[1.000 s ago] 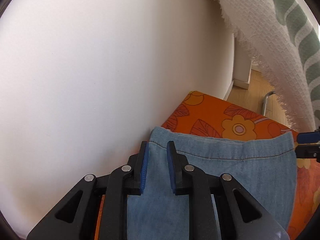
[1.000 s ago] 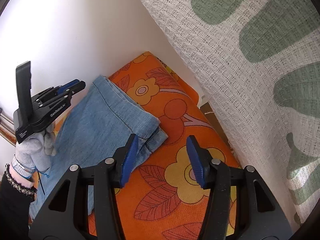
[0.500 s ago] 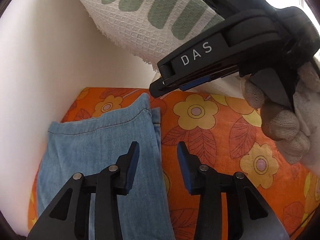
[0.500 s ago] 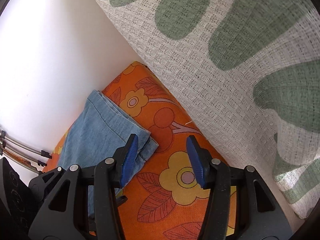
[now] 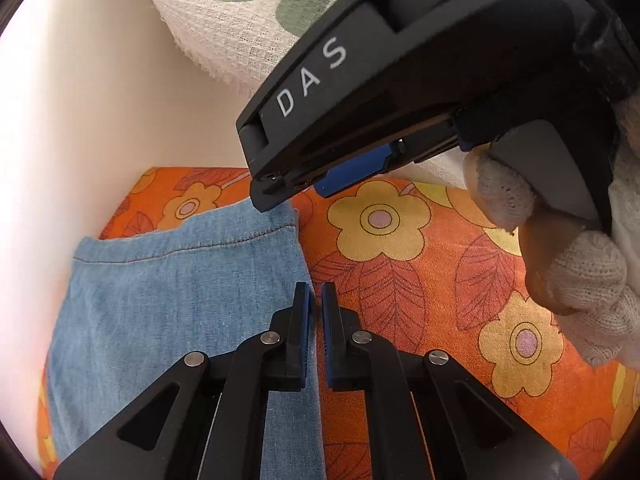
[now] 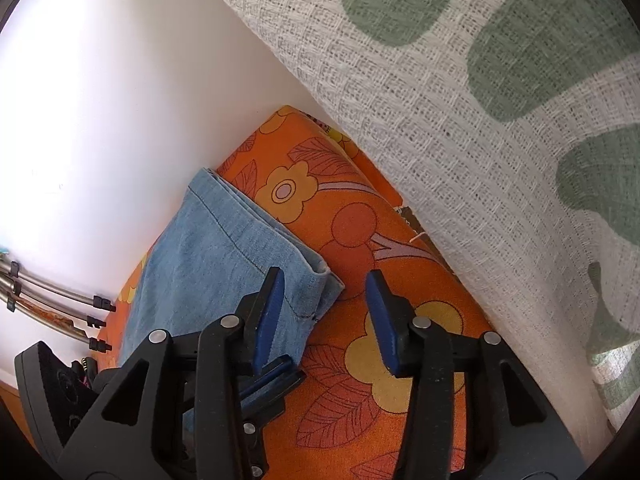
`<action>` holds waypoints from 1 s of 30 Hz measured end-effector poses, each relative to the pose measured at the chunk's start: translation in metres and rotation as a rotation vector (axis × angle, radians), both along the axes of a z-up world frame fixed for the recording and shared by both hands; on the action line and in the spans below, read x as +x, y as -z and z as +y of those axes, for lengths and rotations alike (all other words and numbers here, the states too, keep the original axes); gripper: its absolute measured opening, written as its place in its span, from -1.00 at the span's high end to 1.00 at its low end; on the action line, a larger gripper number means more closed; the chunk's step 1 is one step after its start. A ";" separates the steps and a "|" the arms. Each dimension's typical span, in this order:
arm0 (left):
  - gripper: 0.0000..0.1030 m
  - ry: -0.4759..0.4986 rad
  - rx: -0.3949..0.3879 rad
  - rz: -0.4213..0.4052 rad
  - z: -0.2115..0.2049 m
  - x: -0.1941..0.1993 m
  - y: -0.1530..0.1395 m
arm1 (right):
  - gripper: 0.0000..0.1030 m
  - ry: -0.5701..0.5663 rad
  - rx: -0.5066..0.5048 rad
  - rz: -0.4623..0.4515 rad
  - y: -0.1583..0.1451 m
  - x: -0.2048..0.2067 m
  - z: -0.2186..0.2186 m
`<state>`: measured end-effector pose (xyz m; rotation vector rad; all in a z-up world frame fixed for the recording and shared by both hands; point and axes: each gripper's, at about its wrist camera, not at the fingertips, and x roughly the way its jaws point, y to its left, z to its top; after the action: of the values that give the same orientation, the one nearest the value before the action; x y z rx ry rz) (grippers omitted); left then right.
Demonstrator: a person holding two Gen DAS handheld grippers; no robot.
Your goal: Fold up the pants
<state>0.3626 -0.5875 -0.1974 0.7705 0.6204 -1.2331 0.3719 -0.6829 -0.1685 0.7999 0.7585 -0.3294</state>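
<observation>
1. A worktop (image 5: pixel 400 280) under an orange flower-print cloth fills the lower part of both views, pushed against a white wall (image 5: pixel 80 100), with a white-and-green woven curtain (image 6: pixel 480 120) hanging along its far side.
2. The pants (image 5: pixel 180 300), light blue denim, lie flat on the worktop along the wall. The stitched hem faces the far end and the layered side edge runs down the middle of the cloth.
3. The left tool (image 5: pixel 316 308) has just closed. Its blue pads stand almost together at the denim's side edge, and they look pinched on that edge, though the layers between them are hard to make out.
4. The right tool (image 6: pixel 326 308), held by a gloved hand (image 5: pixel 580 260), has been closing but remains clearly apart, empty, straddling the hem corner just above the cloth.
5. My reading: this is the grasp before a fold. Next, the right tool should clamp every layer of the corner, then both lift together.
</observation>
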 end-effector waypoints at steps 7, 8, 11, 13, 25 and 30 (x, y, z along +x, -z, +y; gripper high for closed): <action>0.42 -0.033 -0.010 -0.031 0.005 0.002 -0.002 | 0.25 0.008 0.027 0.003 0.010 0.000 -0.010; 0.38 -0.036 -0.009 -0.034 0.005 0.002 -0.001 | 0.26 0.005 0.031 -0.001 0.010 0.001 -0.010; 0.17 -0.056 -0.013 -0.037 0.001 0.024 0.008 | 0.65 -0.015 0.030 0.009 0.014 0.012 -0.005; 0.01 -0.075 -0.015 -0.017 -0.002 0.032 0.009 | 0.72 -0.012 0.029 0.000 0.012 0.013 -0.005; 0.89 -0.161 -0.060 0.105 0.007 0.078 0.006 | 0.67 -0.043 0.062 -0.114 -0.014 -0.006 -0.015; 0.90 -0.186 -0.100 0.193 0.018 0.103 0.004 | 0.31 -0.013 0.091 -0.109 -0.004 -0.025 -0.019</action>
<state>0.4659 -0.5697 -0.2011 0.5022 0.7644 -1.1643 0.3467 -0.7018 -0.1643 0.8914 0.6797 -0.2390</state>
